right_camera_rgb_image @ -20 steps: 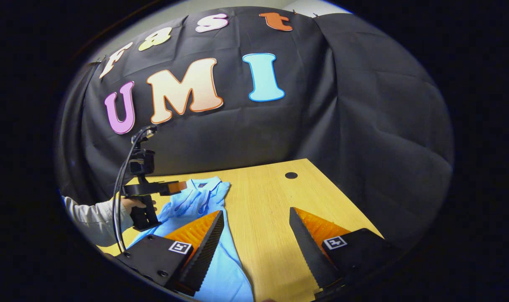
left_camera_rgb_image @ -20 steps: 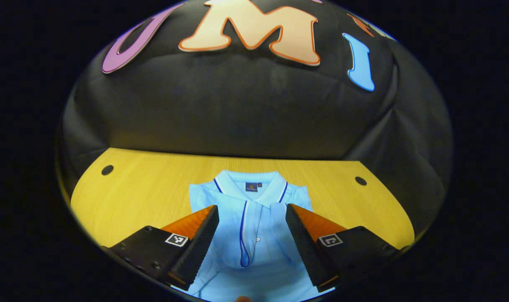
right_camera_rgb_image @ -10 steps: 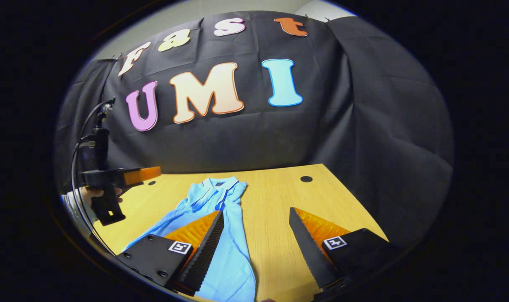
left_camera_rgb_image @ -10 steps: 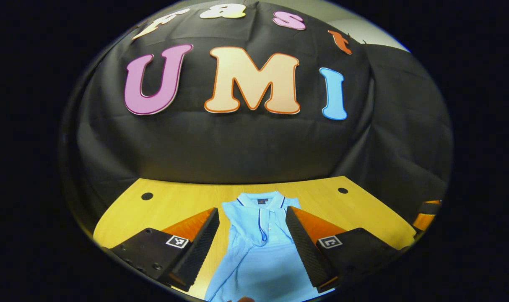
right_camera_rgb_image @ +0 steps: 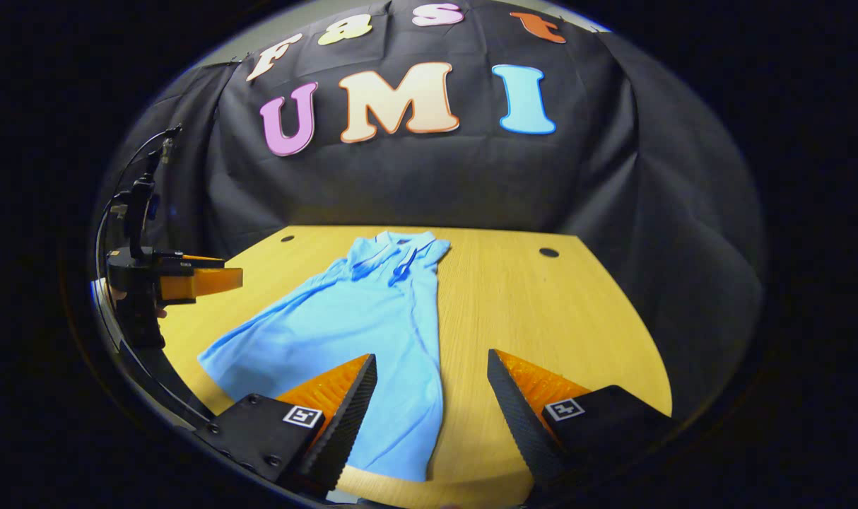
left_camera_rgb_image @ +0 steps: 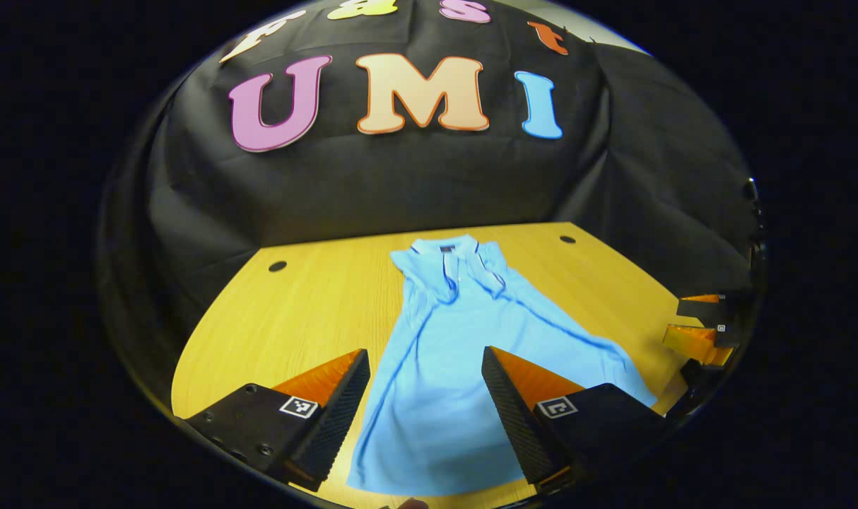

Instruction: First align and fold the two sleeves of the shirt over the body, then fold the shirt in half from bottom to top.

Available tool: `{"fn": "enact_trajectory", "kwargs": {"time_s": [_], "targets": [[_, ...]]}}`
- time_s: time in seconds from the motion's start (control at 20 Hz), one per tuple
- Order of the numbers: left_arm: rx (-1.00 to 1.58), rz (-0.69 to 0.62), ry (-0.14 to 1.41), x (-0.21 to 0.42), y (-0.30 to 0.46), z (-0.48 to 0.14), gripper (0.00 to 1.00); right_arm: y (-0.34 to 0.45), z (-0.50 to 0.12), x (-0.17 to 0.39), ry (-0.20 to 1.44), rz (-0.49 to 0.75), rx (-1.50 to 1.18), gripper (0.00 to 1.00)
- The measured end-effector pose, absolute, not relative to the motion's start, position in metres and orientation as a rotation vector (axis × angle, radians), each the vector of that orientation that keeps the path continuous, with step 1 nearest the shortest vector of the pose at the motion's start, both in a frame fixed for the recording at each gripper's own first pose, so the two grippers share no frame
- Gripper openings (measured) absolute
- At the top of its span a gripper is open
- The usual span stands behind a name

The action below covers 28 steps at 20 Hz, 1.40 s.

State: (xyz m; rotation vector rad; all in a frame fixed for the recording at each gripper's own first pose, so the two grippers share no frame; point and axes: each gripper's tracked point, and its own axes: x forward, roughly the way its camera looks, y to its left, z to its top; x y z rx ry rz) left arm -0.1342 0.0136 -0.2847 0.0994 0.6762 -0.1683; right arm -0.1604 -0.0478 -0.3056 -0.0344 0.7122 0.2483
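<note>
One wooden surface (left_camera_rgb_image: pixel 309 297) carries everything: pale, yellowish, fine-grained, with a curved near edge and two small round dark holes (left_camera_rgb_image: pixel 278 266) toward its far corners. Behind it hangs black cloth (left_camera_rgb_image: pixel 401 184), creased and matte.

On the surface lies one shirt (left_camera_rgb_image: pixel 457 367), a light blue polo of soft knit fabric. It lies flat along the middle of the surface, its collar (left_camera_rgb_image: pixel 444 249) at the far end toward the cloth and its hem near the front edge. The collar is edged with a thin dark stripe, and a short buttoned placket runs down from it. The body looks narrow at the shoulders and widens toward the hem. In the right gripper view the same shirt (right_camera_rgb_image: pixel 358 332) spreads down and to the left, its lower corner reaching out toward the surface's left edge.

There are two hand-held grippers. The left hand-held gripper (left_camera_rgb_image: pixel 423 413) hangs above the hem end of the shirt, its two wedge-shaped, ridged fingers spread wide apart and touching nothing, the cloth showing between them. The right hand-held gripper (right_camera_rgb_image: pixel 430 417) hangs over the shirt's right edge near the hem, fingers likewise wide apart and empty; bare wood shows between them.

Each finger block bears one small square black-and-white marker (left_camera_rgb_image: pixel 298 406).
</note>
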Motion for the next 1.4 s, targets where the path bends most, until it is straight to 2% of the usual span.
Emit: {"fn": "enact_trajectory", "kwargs": {"time_s": [0.05,0.1,0.15,0.2,0.3,0.45,0.5,0.55,0.6,0.65,0.7,0.75,0.8,0.85,0.9,1.0,1.05,1.1,1.15,1.2,1.25,1.3,1.35,1.4], "targets": [[0.108,-0.168,0.702,-0.149,0.015,-0.293,0.96,-0.047,-0.314,-0.17,0.74,0.255,-0.034,0.98],[0.121,-0.164,0.725,-0.163,0.019,-0.304,0.96,-0.045,-0.322,-0.179,0.764,0.263,-0.037,0.98],[0.138,-0.154,0.752,-0.174,0.024,-0.315,0.96,-0.043,-0.329,-0.185,0.785,0.27,-0.043,0.94],[0.152,-0.143,0.773,-0.183,0.03,-0.324,0.97,-0.039,-0.335,-0.191,0.804,0.279,-0.048,0.98],[0.181,-0.132,0.808,-0.193,0.038,-0.345,0.99,-0.034,-0.347,-0.204,0.838,0.291,-0.062,0.98],[0.199,-0.144,0.856,-0.209,0.05,-0.366,0.96,-0.03,-0.362,-0.219,0.882,0.293,-0.079,0.98],[0.196,-0.143,0.863,-0.211,0.052,-0.37,0.96,-0.027,-0.367,-0.225,0.895,0.293,-0.08,0.94],[0.188,-0.147,0.872,-0.214,0.053,-0.375,0.96,-0.026,-0.37,-0.228,0.905,0.291,-0.088,0.98],[0.183,-0.15,0.883,-0.218,0.053,-0.379,0.96,-0.026,-0.376,-0.23,0.913,0.285,-0.1,0.94],[0.177,-0.157,0.892,-0.223,0.054,-0.382,0.96,-0.028,-0.381,-0.233,0.926,0.279,-0.112,0.98],[0.174,-0.164,0.903,-0.229,0.053,-0.384,0.96,-0.032,-0.389,-0.236,0.945,0.269,-0.125,0.94],[0.173,-0.168,0.871,-0.227,0.052,-0.379,0.96,-0.034,-0.395,-0.241,0.966,0.258,-0.131,0.98],[0.175,-0.176,0.877,-0.229,0.051,-0.383,0.96,-0.036,-0.402,-0.248,0.995,0.252,-0.134,0.99],[0.171,-0.181,0.864,-0.228,0.05,-0.381,0.96,-0.033,-0.4,-0.244,0.975,0.236,-0.112,0.94],[0.164,-0.188,0.855,-0.227,0.049,-0.383,0.94,-0.034,-0.402,-0.245,0.979,0.228,-0.105,1.0],[0.129,-0.2,0.841,-0.227,0.045,-0.381,0.93,-0.033,-0.402,-0.246,0.985,0.233,-0.114,0.94],[0.1,-0.201,0.847,-0.231,0.042,-0.384,0.92,-0.031,-0.403,-0.248,0.996,0.244,-0.114,0.99],[0.086,-0.197,0.835,-0.23,0.037,-0.383,0.86,-0.025,-0.401,-0.249,0.992,0.26,-0.111,0.87],[0.091,-0.202,0.84,-0.231,0.035,-0.387,0.8,-0.021,-0.4,-0.251,1.002,0.274,-0.112,0.84],[0.094,-0.214,0.833,-0.231,0.031,-0.386,0.71,-0.018,-0.401,-0.25,1.0,0.286,-0.111,0.67],[0.089,-0.221,0.833,-0.23,0.026,-0.386,0.66,-0.014,-0.401,-0.251,1.008,0.296,-0.108,0.6],[0.083,-0.221,0.829,-0.229,0.022,-0.386,0.52,-0.01,-0.401,-0.253,1.009,0.305,-0.101,0.46],[0.068,-0.216,0.824,-0.23,0.02,-0.385,0.45,-0.009,-0.4,-0.254,1.014,0.302,-0.093,0.4],[0.044,-0.216,0.823,-0.229,0.016,-0.385,0.32,-0.007,-0.399,-0.253,1.014,0.297,-0.085,0.17]]}}
